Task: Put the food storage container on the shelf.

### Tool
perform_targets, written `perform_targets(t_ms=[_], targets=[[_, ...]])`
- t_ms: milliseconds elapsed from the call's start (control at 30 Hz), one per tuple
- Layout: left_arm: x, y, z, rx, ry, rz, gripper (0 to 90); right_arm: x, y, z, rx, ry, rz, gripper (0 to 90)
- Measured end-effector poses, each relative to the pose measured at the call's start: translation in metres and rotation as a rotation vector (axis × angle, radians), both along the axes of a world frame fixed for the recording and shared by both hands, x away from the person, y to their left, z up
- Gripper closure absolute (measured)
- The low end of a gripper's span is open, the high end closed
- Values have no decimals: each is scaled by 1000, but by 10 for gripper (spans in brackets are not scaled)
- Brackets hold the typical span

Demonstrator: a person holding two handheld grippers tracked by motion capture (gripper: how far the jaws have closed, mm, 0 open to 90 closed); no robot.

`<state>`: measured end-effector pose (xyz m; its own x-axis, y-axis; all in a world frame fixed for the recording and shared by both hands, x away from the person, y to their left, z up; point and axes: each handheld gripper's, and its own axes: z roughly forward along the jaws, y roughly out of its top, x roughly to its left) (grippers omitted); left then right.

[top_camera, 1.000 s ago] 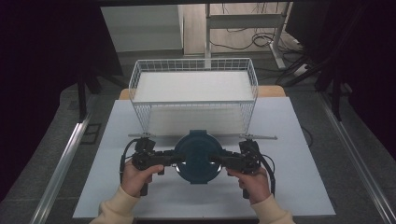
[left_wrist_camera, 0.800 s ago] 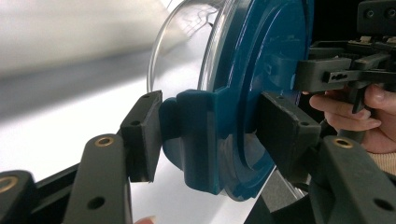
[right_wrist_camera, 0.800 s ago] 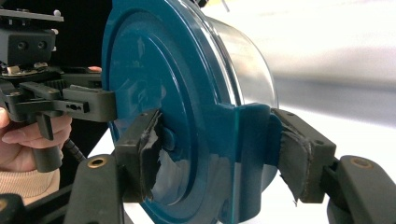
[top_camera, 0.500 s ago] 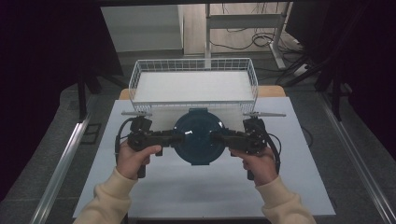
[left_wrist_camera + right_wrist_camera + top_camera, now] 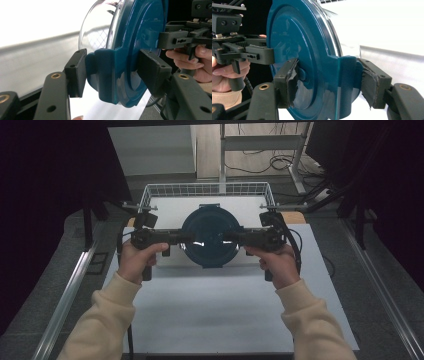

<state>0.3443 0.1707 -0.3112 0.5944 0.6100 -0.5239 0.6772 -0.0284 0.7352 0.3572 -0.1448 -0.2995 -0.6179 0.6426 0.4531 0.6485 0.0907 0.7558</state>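
1. Table [image 5: 225, 320]: white top, bare in front of the person.
2. Wire basket [image 5: 207, 190]: white mesh, at the table's far edge, just beyond the held item.
3. Lidded glass bowl [image 5: 210, 236]: round, teal lid facing the high camera, clear body toward the basket; held off the table, between both grippers.
4. Left gripper [image 5: 180, 236]: jaws clamped on the lid's left clip tab [image 5: 107, 72].
5. Right gripper [image 5: 235, 238]: jaws clamped on the opposite tab [image 5: 347, 82].
6. Relation: grip axis runs crosswise; basket lies straight ahead, both hands equally near.
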Motion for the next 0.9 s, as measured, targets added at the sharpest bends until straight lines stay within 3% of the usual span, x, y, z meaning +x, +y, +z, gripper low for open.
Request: perform_targets(t_ms=[67,167,200,233,400,600,800,833,900], targets=[[12,3,7,-4,0,2,425,14,3,10,-4,-4,3,364],[23,5,11,-7,3,0,426,22,5,15,-10,1,4,364],[33,6,14,-8,5,3,426,33,6,19,-15,2,8,364],[33,6,14,-8,5,3,426,33,6,19,-15,2,8,364],[61,8,22,-6,18,14,427,67,8,26,-10,11,25,365],[83,12,21,-32,41,13,426,86,12,33,-25,23,17,365],[105,12,7,-20,98,26,418,110,15,18,-22,84,9,365],[108,13,4,-30,112,27,416,113,15,15,-26,100,8,364],[116,15,2,-61,130,51,418,122,15,10,12,126,-19,363]])
